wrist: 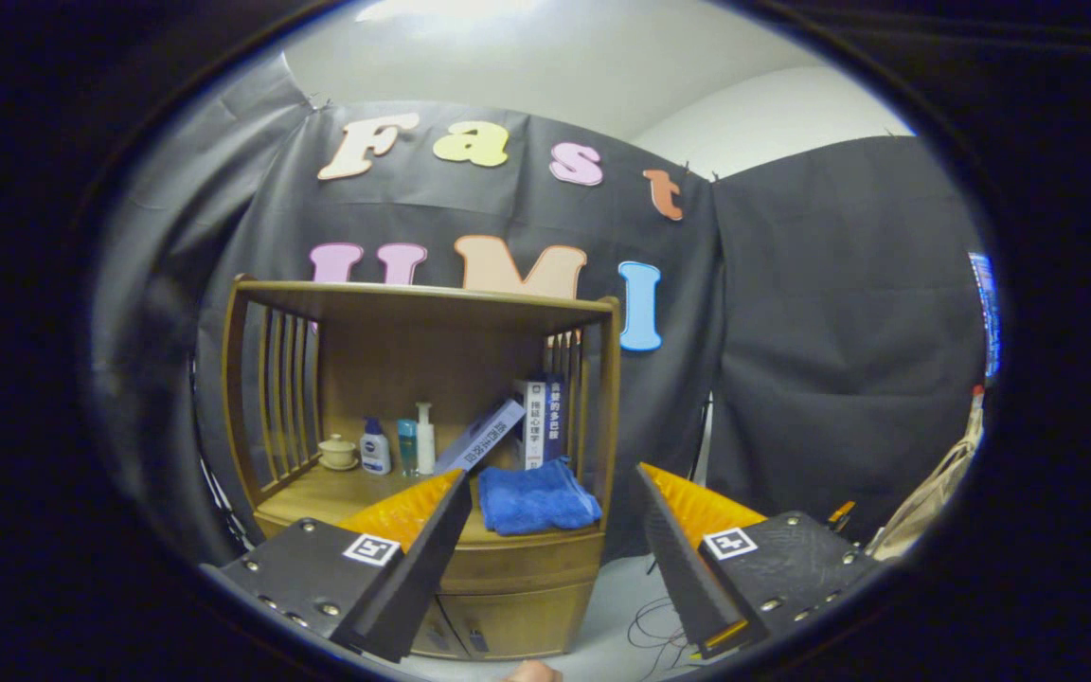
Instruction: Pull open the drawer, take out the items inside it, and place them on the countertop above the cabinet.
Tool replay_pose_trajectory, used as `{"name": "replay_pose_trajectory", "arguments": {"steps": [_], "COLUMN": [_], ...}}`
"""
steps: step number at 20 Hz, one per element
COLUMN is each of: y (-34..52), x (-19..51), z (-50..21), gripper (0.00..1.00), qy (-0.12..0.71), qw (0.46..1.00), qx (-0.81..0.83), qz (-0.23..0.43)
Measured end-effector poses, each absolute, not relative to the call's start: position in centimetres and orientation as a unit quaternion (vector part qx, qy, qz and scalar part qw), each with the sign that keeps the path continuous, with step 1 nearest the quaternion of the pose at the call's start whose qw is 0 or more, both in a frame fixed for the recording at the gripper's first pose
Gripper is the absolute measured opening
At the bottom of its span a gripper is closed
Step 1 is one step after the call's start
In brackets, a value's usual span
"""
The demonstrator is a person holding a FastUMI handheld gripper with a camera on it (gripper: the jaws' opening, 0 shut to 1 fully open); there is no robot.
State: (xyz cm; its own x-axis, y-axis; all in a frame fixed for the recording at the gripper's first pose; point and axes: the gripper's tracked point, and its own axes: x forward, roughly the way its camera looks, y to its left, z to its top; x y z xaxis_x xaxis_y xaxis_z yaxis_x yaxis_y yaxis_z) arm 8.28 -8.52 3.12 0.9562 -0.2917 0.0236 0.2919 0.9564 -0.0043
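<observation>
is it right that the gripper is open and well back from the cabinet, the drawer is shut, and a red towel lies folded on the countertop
Not quite: the towel is blue, not red, as the gripper view shows. The rest holds: the gripper is open and well back from the cabinet, the drawer is shut, and the towel lies folded on the countertop.

Wooden cabinet stands against the booth wall, ahead of the gripper, whose fingers are spread apart with nothing between them. Drawer sits closed under the countertop. On the countertop: folded towel at the front right; behind it, books, one leaning left. Left of the books, three bottles in a row, then a small lidded cup farthest left.
</observation>
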Motion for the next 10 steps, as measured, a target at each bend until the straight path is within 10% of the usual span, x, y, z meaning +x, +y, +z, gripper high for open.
{"name": "replay_pose_trajectory", "arguments": {"steps": [10], "y": [-7.4], "x": [4.5], "z": [2.5], "gripper": [1.0], "qy": [-0.014], "qw": [0.989], "qx": [0.001], "qz": [-0.145]}}
